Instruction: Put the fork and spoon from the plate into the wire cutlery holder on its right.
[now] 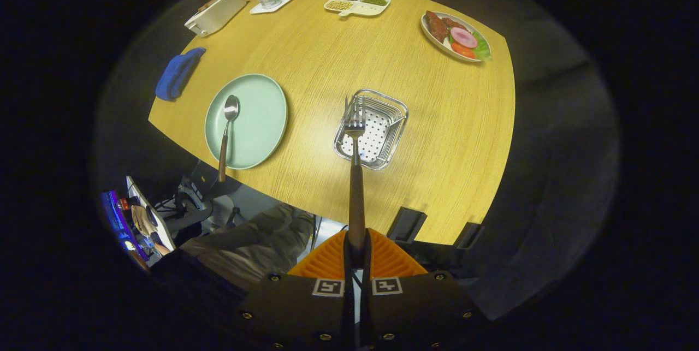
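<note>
One piece of cutlery is already up off the plate: the fork (pixel 355 138) is clamped by the end of its wooden handle between the two fingers of the gripper (pixel 356 250), which are closed tight on it from either side. Held that far back, the fork sticks straight out ahead of the fingers like a pointer, tines foremost, and I'd guess that is deliberate, since it lets the head reach the holder before the fingers get anywhere near the wire.

From where the camera rides, the tines sit right over the wire cutlery holder (pixel 393 108), about at its near-left wall. Whether they are already inside it or just hanging above it I cannot tell. The holder stands on the wooden table (pixel 448 138) to the right of the green plate (pixel 265 116), apart from it, with its perforated floor showing and nothing else in it.

The spoon (pixel 226 130) lies on the plate with its bowl toward the far side and its handle running back over the near rim, so it looks easy to pinch later in the same way.

My reading is that half the job is nearly done: the fork needs lowering and releasing, then the spoon follows. The risk I see is the long lever: a grip at the handle's end may let the fork swing or snag its tines on the wires.

Farther off sit a blue cloth (pixel 177 72), a plate of food (pixel 456 37) and a divided dish (pixel 357 3), none in the way.
</note>
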